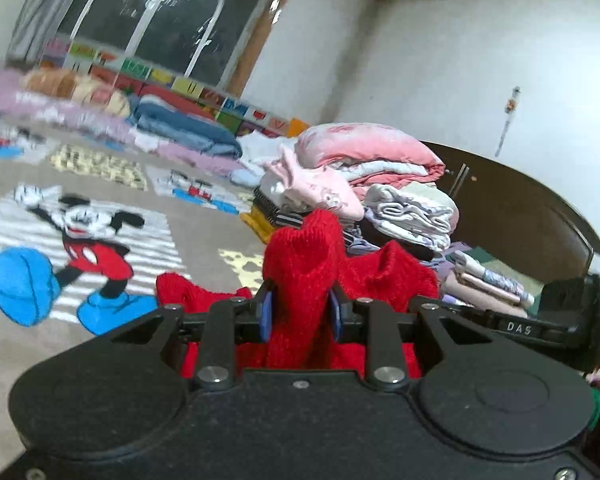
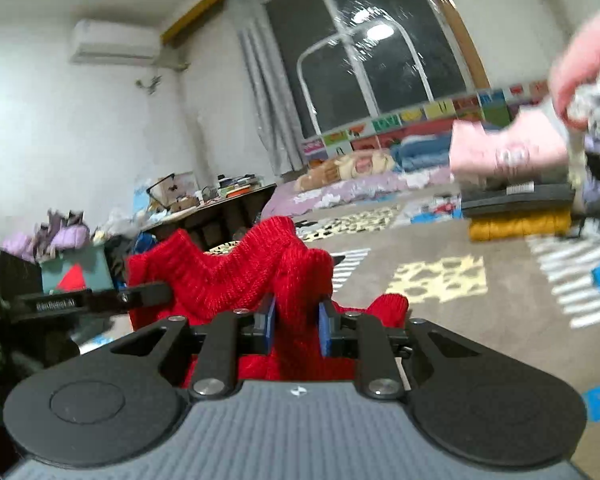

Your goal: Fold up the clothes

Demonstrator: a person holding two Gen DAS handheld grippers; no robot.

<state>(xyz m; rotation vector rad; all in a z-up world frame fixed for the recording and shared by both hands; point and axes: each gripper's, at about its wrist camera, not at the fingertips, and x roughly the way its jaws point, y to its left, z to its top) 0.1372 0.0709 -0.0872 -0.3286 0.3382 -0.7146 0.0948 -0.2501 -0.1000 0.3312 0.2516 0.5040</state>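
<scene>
Above the rug [image 1: 204, 232], both claws pinching red knit [image 1: 300, 264]

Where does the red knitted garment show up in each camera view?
Left wrist: red knitted garment at lower centre, bunched between the left tool's pads.
Right wrist: lower centre, clamped in the right tool.
Shared landmark: the dark window with its ceiling light reflection.

cartoon rug [image 1: 100, 240], air conditioner [image 2: 114, 42] (wall-mounted), window [image 2: 380, 40]
</scene>
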